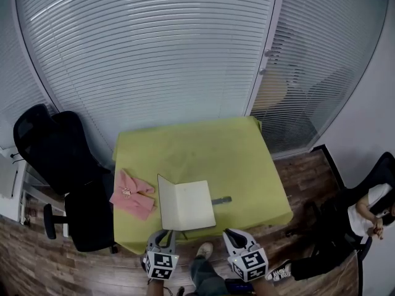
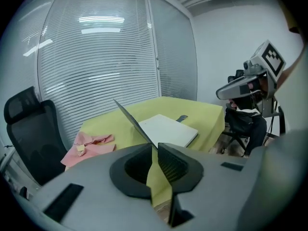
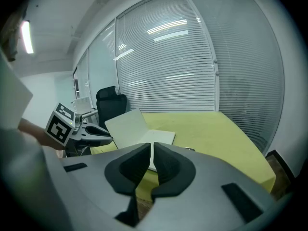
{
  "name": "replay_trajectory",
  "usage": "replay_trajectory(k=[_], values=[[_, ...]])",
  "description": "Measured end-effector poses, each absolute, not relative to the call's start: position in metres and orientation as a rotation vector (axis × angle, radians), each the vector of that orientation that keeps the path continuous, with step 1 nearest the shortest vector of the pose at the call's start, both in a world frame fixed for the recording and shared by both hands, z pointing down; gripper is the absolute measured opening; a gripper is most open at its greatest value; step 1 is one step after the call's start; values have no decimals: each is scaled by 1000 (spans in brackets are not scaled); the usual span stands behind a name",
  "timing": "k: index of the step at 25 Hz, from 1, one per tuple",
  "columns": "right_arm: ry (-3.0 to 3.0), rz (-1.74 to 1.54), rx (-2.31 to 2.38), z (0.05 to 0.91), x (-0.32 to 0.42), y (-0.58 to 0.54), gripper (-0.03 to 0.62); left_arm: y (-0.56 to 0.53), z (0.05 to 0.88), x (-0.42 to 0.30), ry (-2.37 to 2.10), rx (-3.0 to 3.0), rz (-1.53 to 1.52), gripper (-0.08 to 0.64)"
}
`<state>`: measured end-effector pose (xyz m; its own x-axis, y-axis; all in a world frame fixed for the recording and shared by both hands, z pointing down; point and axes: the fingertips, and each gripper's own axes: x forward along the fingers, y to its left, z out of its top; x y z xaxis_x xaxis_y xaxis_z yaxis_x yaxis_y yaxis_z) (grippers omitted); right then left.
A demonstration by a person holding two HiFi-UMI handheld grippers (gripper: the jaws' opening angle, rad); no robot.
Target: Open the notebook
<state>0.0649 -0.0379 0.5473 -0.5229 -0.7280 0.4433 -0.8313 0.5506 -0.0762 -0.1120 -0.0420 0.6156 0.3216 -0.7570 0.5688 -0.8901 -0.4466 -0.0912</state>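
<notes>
A notebook (image 1: pixel 187 206) lies near the front edge of the yellow-green table (image 1: pixel 247 165), its white page facing up. Its thin cover (image 2: pixel 131 117) stands raised at a slant over the left side. My left gripper (image 2: pixel 156 146) is shut on the near edge of that cover, which runs straight in between its jaws. In the right gripper view the cover (image 3: pixel 126 126) leans up with the left gripper (image 3: pixel 100 139) at its edge. My right gripper (image 3: pixel 152 146) hangs just off the table's front edge, to the right of the notebook, shut with nothing in it.
A crumpled pink cloth (image 1: pixel 132 194) lies left of the notebook. A small grey pen-like thing (image 1: pixel 222 200) lies to its right. A black office chair (image 1: pixel 58 159) stands at the table's left. A seated person (image 1: pixel 364 217) is at the far right. Blinds cover the glass wall behind.
</notes>
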Motion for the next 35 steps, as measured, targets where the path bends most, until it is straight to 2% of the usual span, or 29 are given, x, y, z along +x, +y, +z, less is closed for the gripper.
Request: replay_trajectory(k=[8, 35], values=[[-2389, 379, 1263, 555, 68, -40, 14, -41, 618, -124, -1522, 2274, 702, 57], [-2371, 398, 1232, 571, 58, -57, 14, -36, 662, -155, -1541, 1972, 520, 97]])
